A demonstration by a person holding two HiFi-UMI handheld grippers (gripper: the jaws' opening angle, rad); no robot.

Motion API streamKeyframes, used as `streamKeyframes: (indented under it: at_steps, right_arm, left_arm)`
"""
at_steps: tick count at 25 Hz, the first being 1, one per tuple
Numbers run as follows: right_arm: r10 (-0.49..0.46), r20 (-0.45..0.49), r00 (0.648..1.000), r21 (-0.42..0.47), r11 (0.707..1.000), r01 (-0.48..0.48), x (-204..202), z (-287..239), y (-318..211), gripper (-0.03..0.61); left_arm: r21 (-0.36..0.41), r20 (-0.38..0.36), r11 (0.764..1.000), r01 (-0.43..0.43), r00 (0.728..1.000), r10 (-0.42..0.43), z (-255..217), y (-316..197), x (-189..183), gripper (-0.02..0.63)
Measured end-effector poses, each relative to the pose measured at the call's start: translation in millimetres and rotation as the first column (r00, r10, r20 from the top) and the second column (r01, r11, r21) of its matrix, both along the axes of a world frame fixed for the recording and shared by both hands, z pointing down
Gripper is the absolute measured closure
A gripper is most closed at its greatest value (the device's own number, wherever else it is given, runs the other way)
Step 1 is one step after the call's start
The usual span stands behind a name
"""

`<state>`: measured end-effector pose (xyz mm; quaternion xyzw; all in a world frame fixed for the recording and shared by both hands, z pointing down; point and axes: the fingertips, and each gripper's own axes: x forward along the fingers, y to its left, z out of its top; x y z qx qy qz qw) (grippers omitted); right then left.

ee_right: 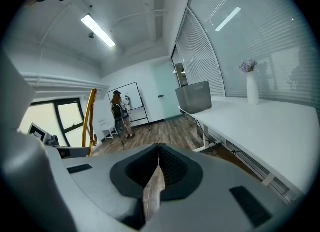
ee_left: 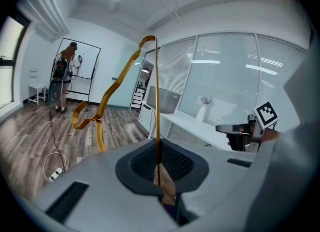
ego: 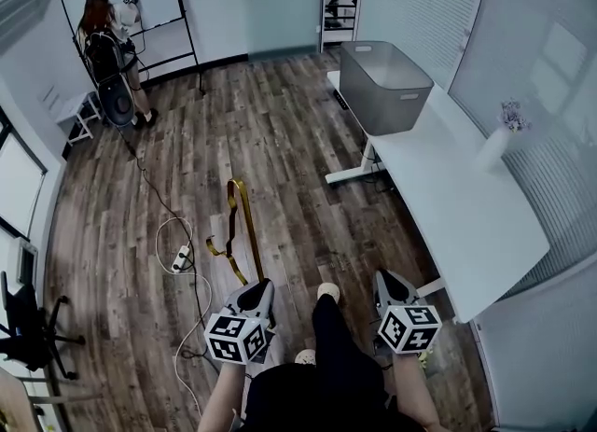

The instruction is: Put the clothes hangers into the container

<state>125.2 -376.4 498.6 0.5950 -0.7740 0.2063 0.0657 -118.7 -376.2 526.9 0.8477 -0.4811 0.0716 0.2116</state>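
While the person stands on the wooden floor with both tools low in front, the long white bench runs ahead and to the right of the right gripper. At the bench's far end, well ahead of both grippers, sits the grey container. Its top is open and it appears empty, so it looks ready to take things lowered in from above.

The gold clothes hanger sticks forward out of the left gripper, whose jaws are clamped tight on its thin straight bar near one end. Gripped that way, the curved shoulder and hook project ahead of the gripper, clear of the person's legs. I judge this suits carrying the hanger and lowering it in hook first. The hanger is well apart from the container, so the carry looks barely begun.

The right gripper's jaws are pressed together with nothing between them; it is idle. A white vase of flowers stands on the bench ahead and right of that gripper, off the line to the container. A power strip lies on the floor ahead and left of the left gripper, something to step round.
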Motion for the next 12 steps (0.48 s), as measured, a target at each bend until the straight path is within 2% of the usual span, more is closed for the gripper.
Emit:
streamKeyframes:
  at_steps: [5, 12]
  right_arm:
    - [-0.017, 0.008, 1.000, 0.006, 1.000, 0.017, -5.5, 4.3, -13.0, 0.549]
    - [-0.041, 0.018, 0.999, 0.016, 0.999, 0.041, 2.0, 8.7, -63.8, 0.549]
  left_arm:
    - [0.008, 0.008, 1.000, 0.011, 1.000, -0.011, 1.1, -11.2, -3.7, 0.598]
    - [0.019, 0.027, 1.000, 0.020, 0.999, -0.020, 2.7, -56.8, 5.8, 0.598]
